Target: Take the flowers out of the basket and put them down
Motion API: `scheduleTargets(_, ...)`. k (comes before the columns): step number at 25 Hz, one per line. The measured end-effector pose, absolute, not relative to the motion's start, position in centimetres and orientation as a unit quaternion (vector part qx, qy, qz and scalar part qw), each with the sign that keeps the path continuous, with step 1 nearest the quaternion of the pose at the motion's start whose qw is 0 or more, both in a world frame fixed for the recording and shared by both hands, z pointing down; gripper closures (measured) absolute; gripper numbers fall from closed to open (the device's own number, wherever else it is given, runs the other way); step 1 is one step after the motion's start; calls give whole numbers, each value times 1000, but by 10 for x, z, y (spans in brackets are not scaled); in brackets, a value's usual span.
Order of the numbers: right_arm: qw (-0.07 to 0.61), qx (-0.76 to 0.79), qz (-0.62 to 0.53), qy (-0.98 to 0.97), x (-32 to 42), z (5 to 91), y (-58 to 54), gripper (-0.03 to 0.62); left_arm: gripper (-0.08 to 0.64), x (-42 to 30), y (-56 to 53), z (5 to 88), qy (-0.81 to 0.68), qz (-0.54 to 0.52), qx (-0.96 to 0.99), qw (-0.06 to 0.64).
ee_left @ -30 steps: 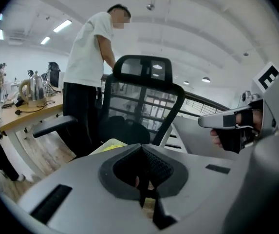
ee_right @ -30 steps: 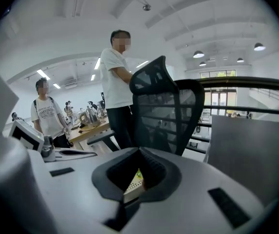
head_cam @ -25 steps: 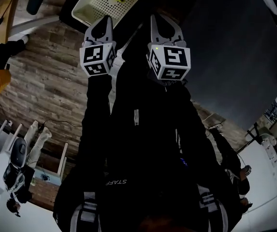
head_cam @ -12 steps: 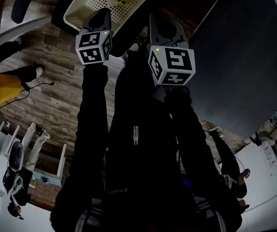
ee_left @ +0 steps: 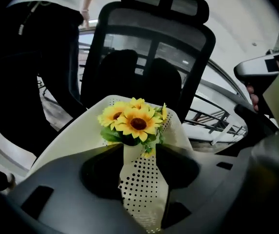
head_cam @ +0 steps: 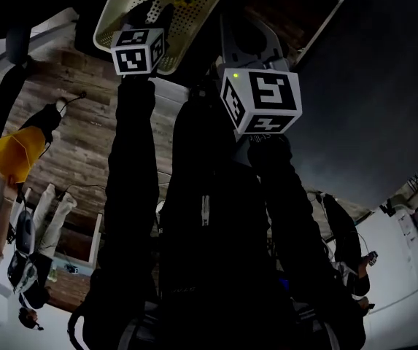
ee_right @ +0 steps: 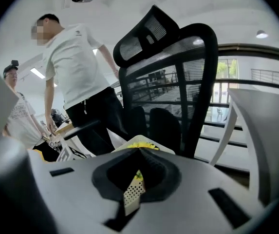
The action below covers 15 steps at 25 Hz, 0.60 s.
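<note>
The left tongs (ee_left: 139, 149) were opening and gripped nothing. The basket (ee_left: 66, 140) showed through their gap, and the flowers (ee_left: 132, 122) stood in it just ahead. The right tongs (ee_right: 139, 152) were closed and empty.

Black zip jacket (head_cam: 205, 217); left tool (head_cam: 152, 12) and right tool (head_cam: 246, 24) carry black-and-white marker cubes (head_cam: 263, 100)
</note>
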State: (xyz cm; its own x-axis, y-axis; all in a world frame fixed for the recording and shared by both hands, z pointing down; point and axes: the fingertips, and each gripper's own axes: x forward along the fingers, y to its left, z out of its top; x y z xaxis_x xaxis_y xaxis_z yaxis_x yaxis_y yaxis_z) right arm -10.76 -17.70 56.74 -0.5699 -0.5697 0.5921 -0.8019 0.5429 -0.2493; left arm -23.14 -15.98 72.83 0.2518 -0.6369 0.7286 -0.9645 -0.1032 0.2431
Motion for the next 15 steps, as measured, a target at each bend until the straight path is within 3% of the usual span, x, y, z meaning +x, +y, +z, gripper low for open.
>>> scheduleTargets(8, 224, 392, 261, -854, -131, 574, -199, 578, 237, -237, -198, 771, -571, 229, 708, 347)
scheduleTargets(15, 228, 394, 269, -849, -148, 597, -200, 578, 178, -247, -207, 801, -579, 225, 707, 337)
